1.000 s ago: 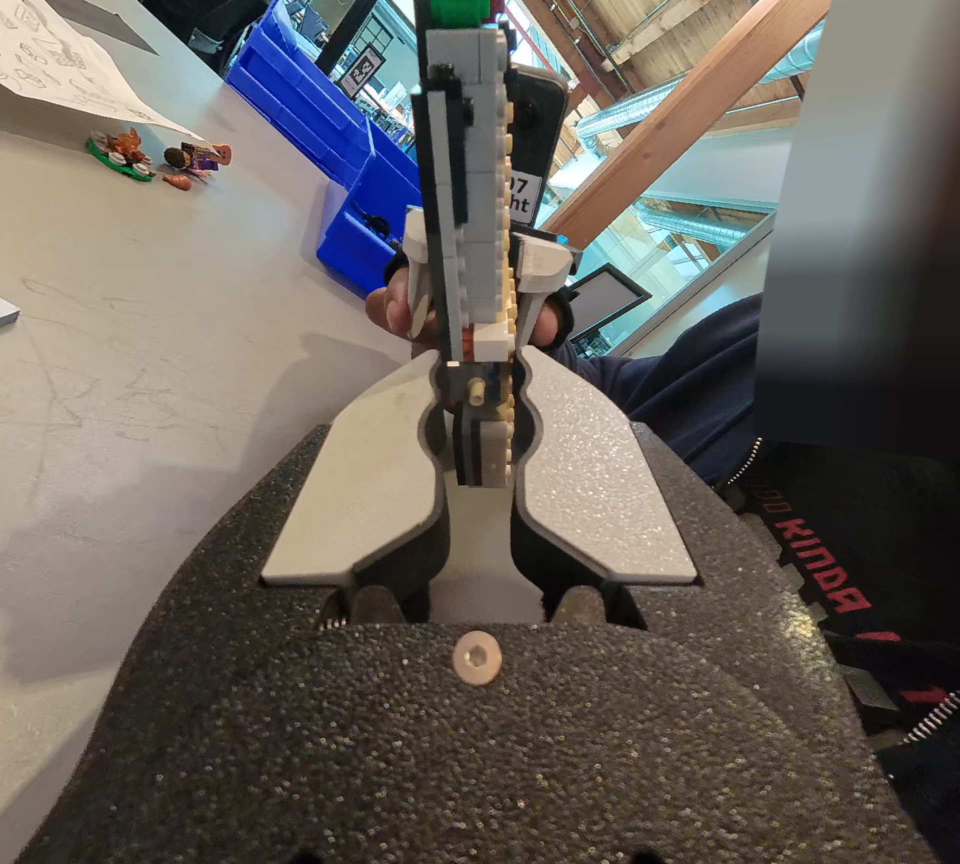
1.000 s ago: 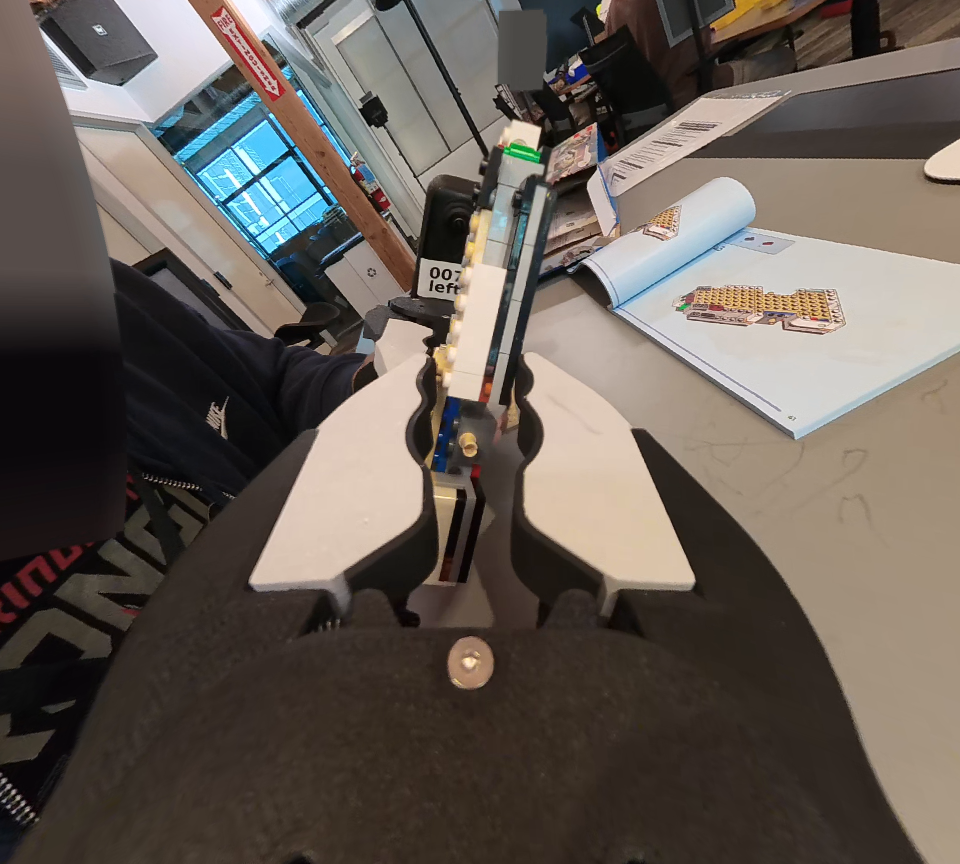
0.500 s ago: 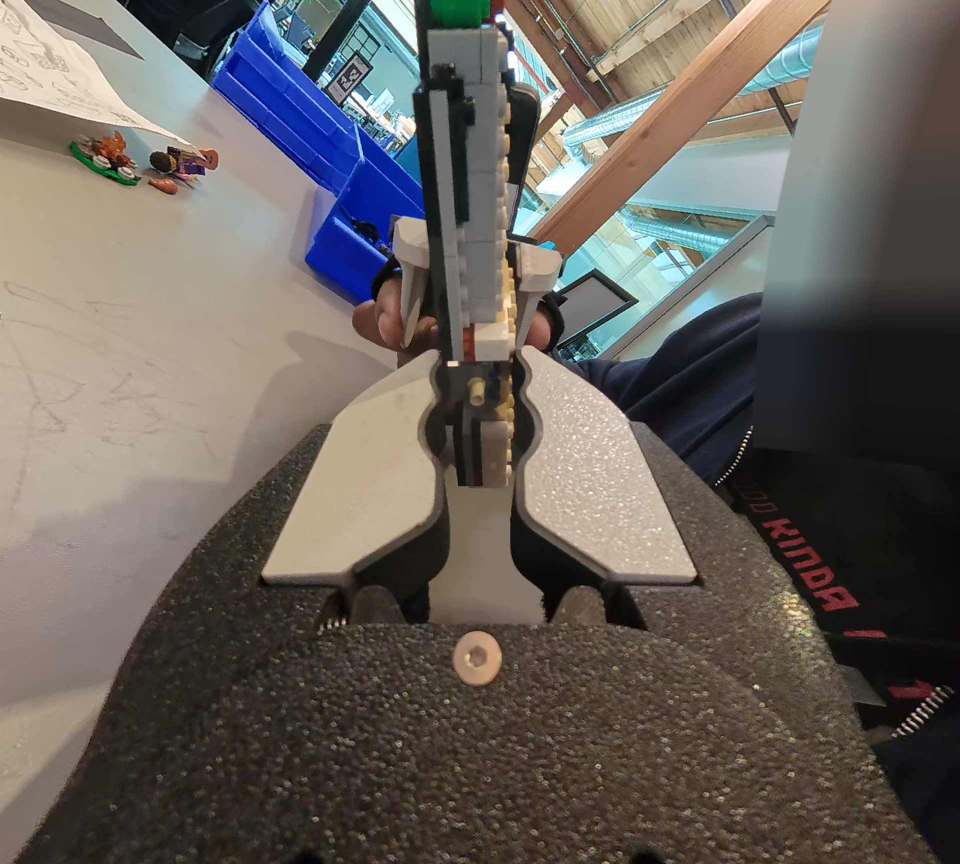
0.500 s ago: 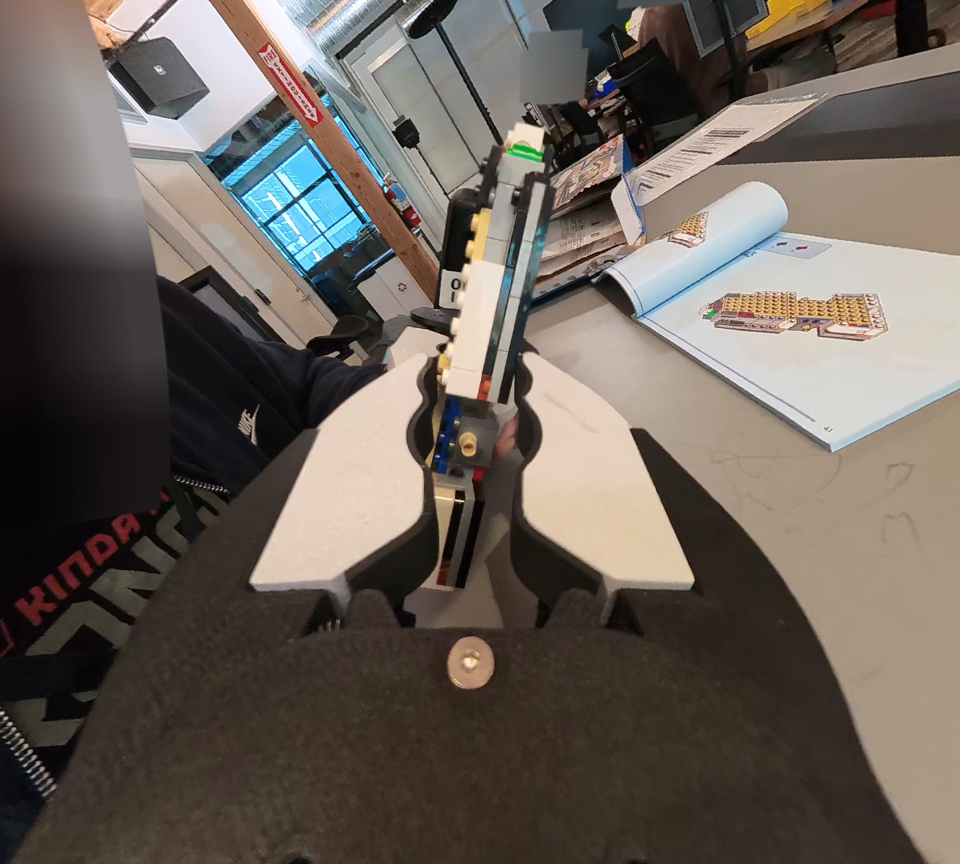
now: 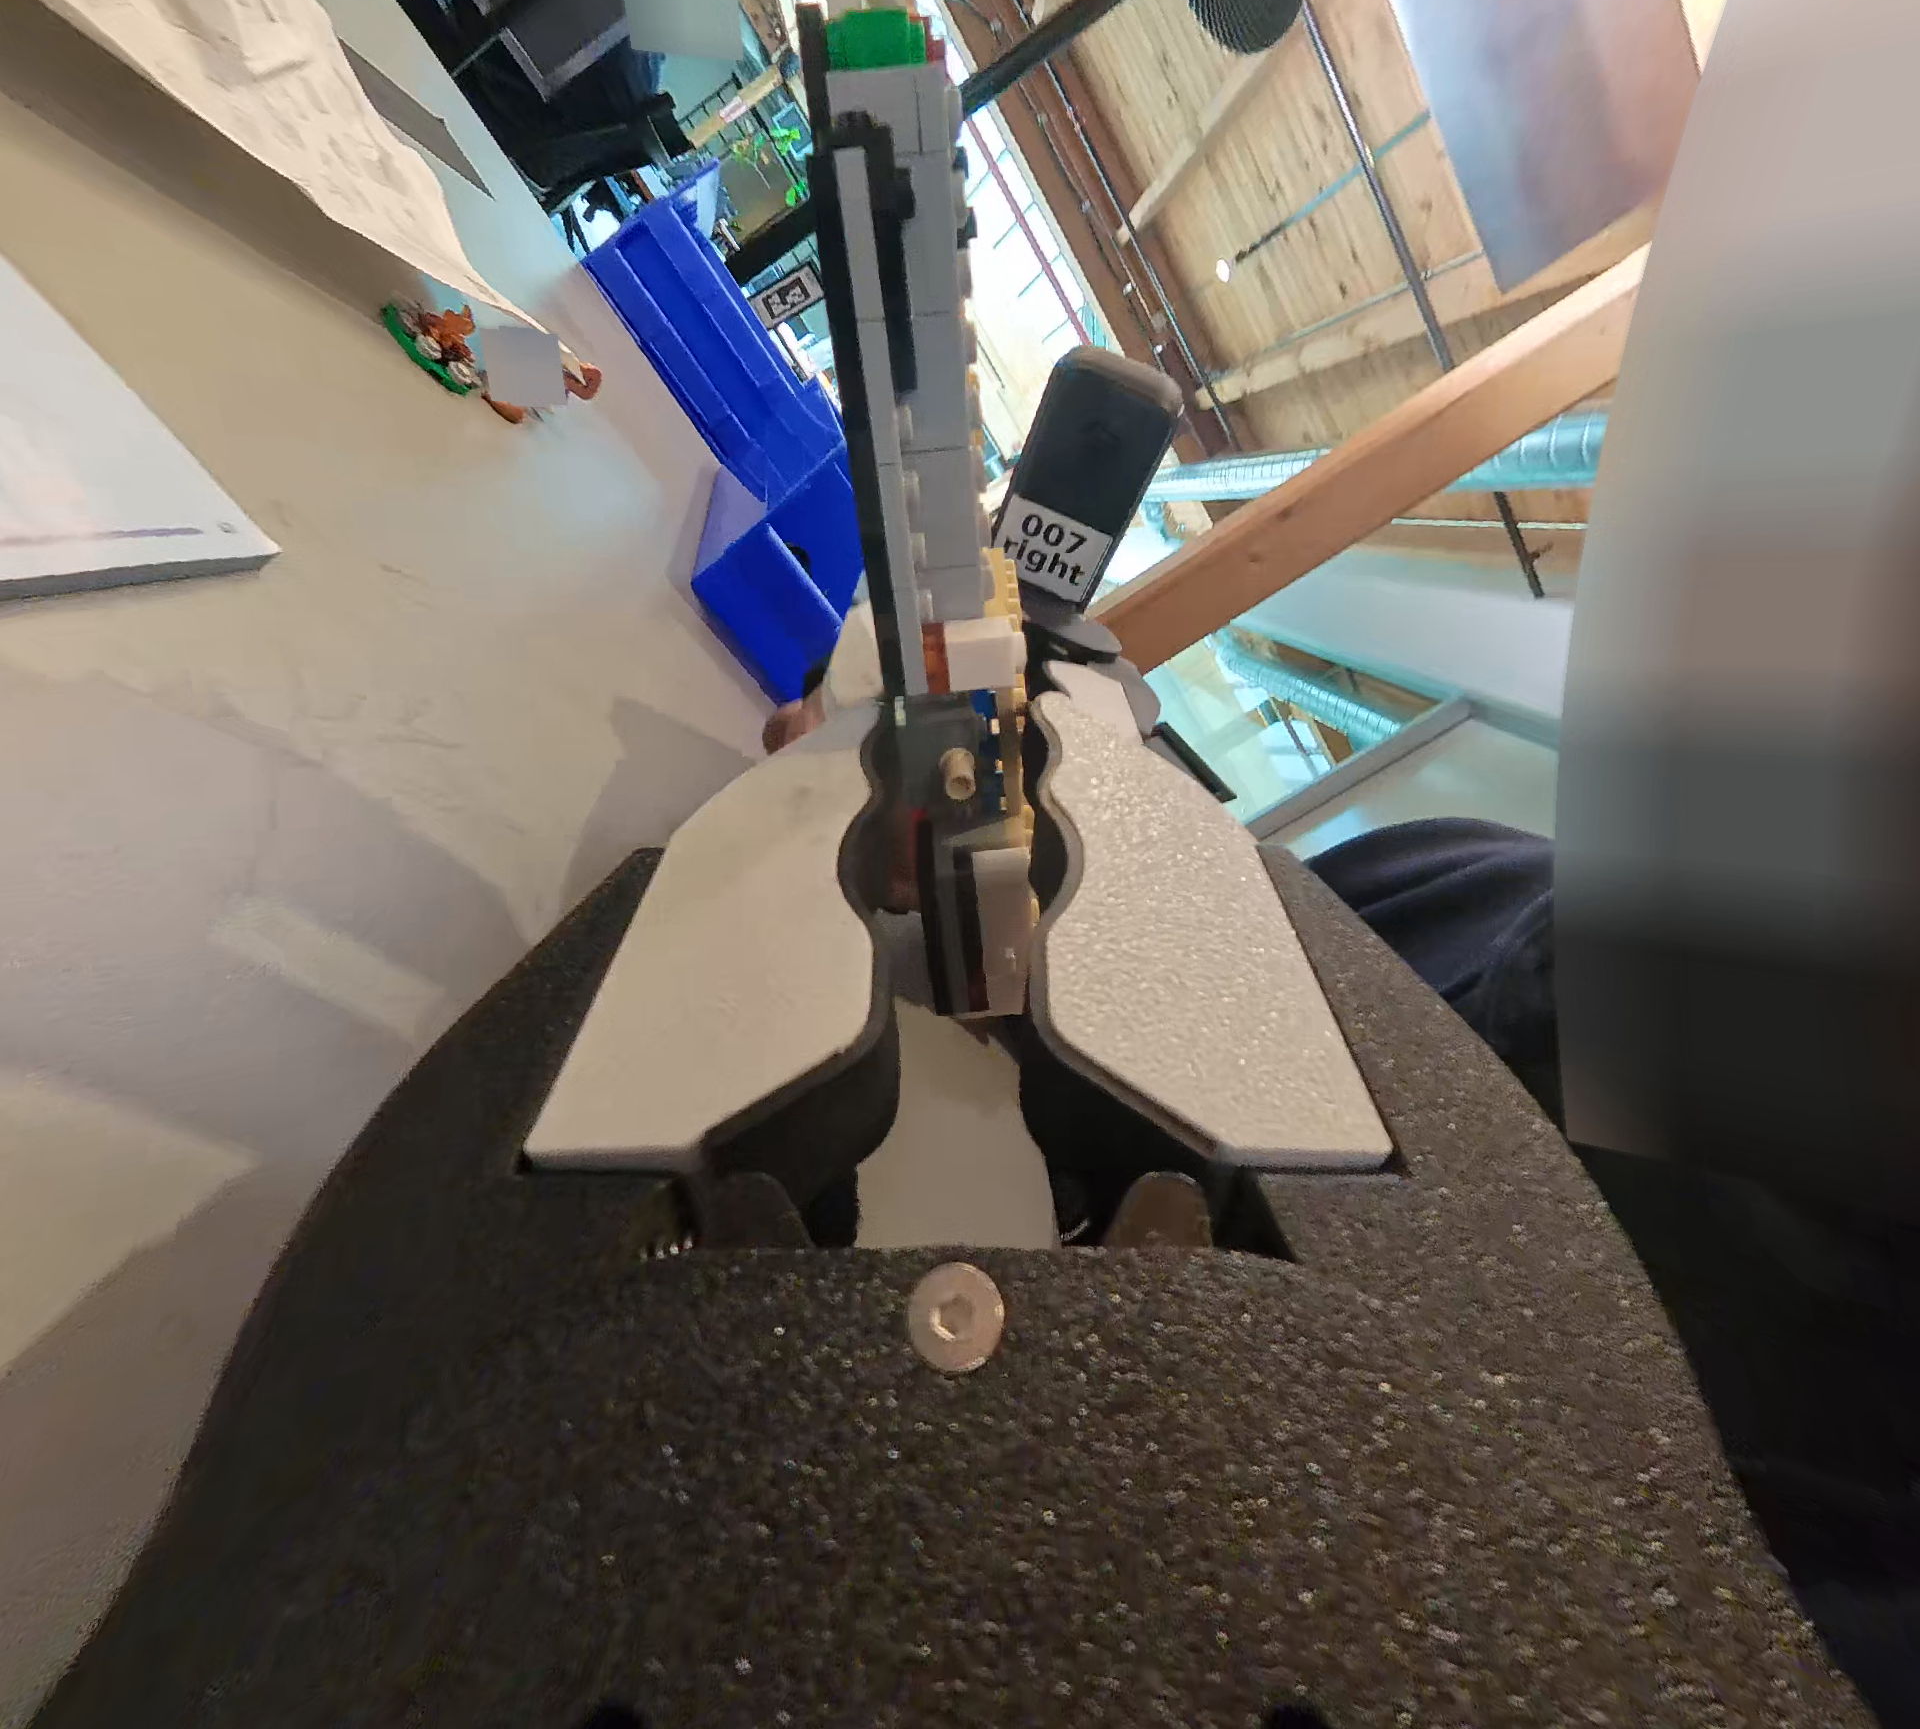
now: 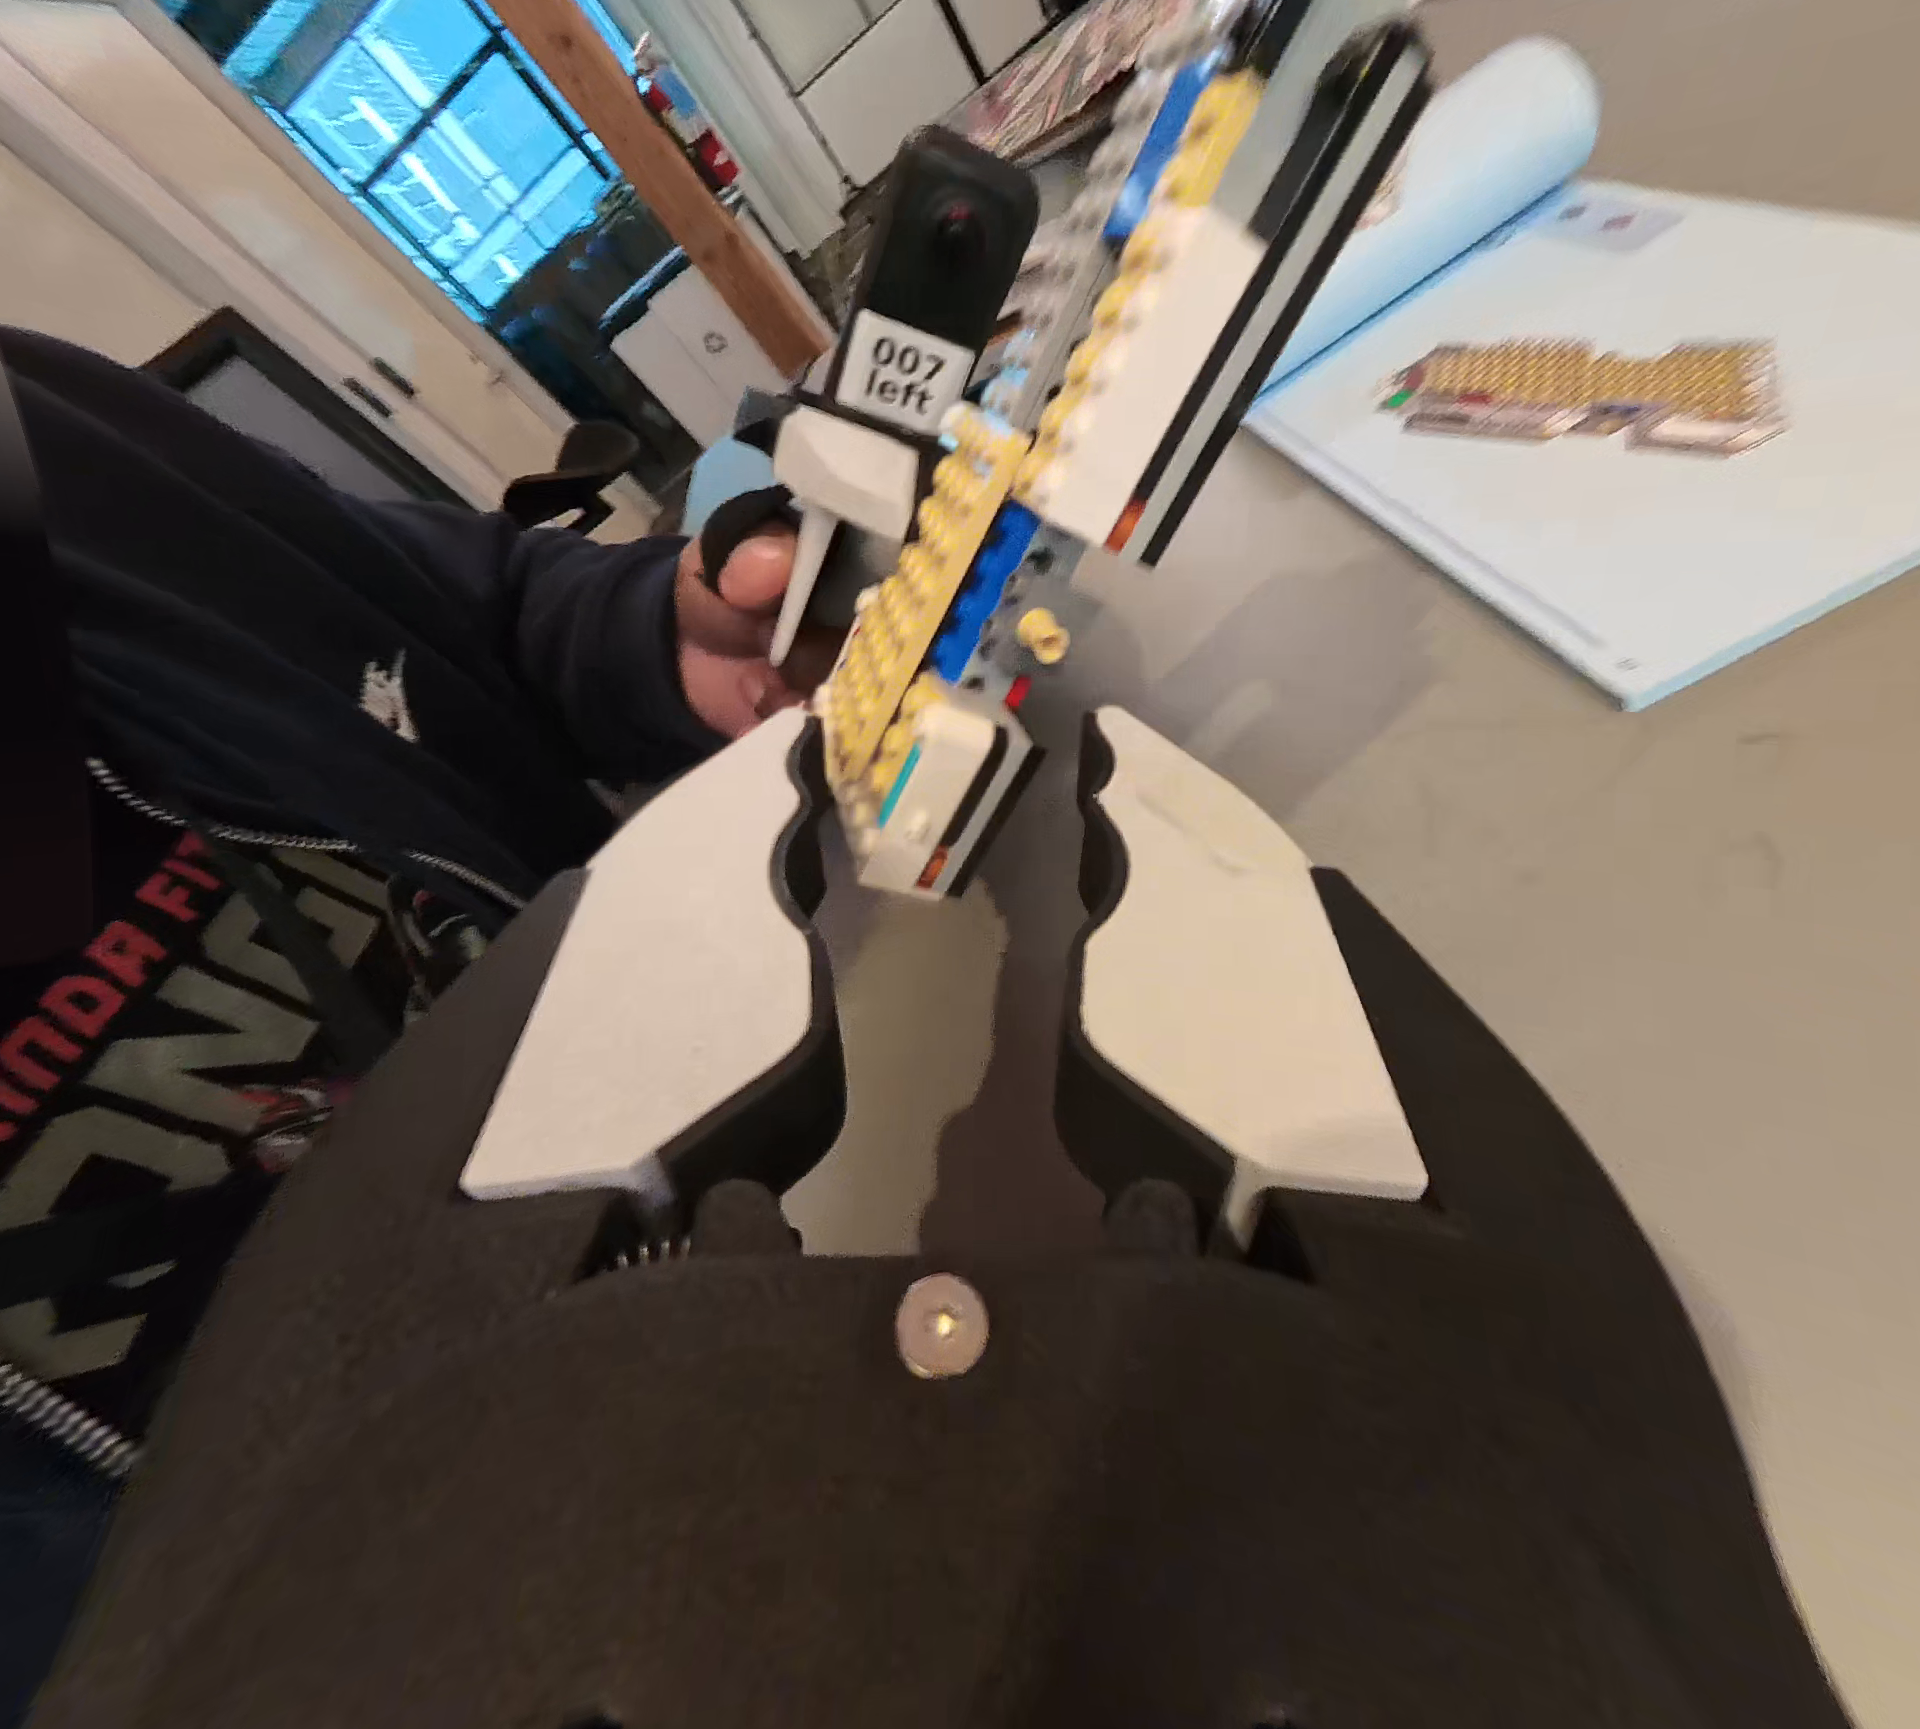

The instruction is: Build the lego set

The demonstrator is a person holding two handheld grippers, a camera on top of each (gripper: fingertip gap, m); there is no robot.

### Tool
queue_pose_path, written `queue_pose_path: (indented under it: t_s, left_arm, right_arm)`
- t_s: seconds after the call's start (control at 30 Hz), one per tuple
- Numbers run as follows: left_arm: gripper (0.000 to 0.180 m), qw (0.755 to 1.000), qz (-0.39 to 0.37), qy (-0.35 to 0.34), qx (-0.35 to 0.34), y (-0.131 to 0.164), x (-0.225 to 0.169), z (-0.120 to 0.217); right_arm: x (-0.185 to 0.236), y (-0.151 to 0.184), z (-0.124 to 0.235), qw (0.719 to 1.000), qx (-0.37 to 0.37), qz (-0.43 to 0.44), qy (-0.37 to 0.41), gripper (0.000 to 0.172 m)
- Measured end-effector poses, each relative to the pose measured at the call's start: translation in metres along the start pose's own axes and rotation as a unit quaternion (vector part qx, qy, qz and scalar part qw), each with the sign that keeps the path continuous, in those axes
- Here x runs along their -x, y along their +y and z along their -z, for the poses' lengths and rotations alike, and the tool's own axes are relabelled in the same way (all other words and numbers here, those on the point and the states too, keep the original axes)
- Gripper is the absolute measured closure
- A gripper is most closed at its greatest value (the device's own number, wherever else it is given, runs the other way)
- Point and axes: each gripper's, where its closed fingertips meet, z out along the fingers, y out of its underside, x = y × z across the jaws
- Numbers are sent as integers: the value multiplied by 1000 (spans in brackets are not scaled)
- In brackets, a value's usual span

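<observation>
1. Brick model [image 5: 914, 391]: my left gripper [image 5: 956, 775] clamps its lower end, both pads pressing.
2. My right gripper [image 6: 940, 786] stands wide; the model's end lies between its fingers, clear of the right one.
3. Instruction booklet [image 6: 1662, 474] lies beyond the model.

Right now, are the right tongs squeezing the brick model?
No, the right tongs stand open, with a clear gap beside the brick model.
</observation>
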Motion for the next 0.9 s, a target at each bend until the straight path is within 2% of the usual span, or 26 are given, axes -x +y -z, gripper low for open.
queue_pose_path:
  t_s: [0.2, 0.3, 0.47, 0.6, 0.9]
  left_arm:
    - [159, 999, 28, 6, -22, -5, 2, 3]
    - [159, 999, 28, 8, -19, -4, 1, 2]
    - [157, 999, 31, 7, -29, -10, 0, 1]
    - [140, 999, 28, 17, -36, -14, -5, 1]
    - [125, 999, 39, 19, -11, -5, -5, -5]
  right_arm:
    - [14, 16, -13, 994, 29, -77, -73, 126]
    - [14, 15, -16, 991, 19, -103, -80, 138]
    - [14, 8, -18, 981, -25, -160, -106, 145]
    - [10, 0, -16, 973, -69, -185, -120, 146]
    - [-2, -14, -9, 963, -135, -206, -110, 146]
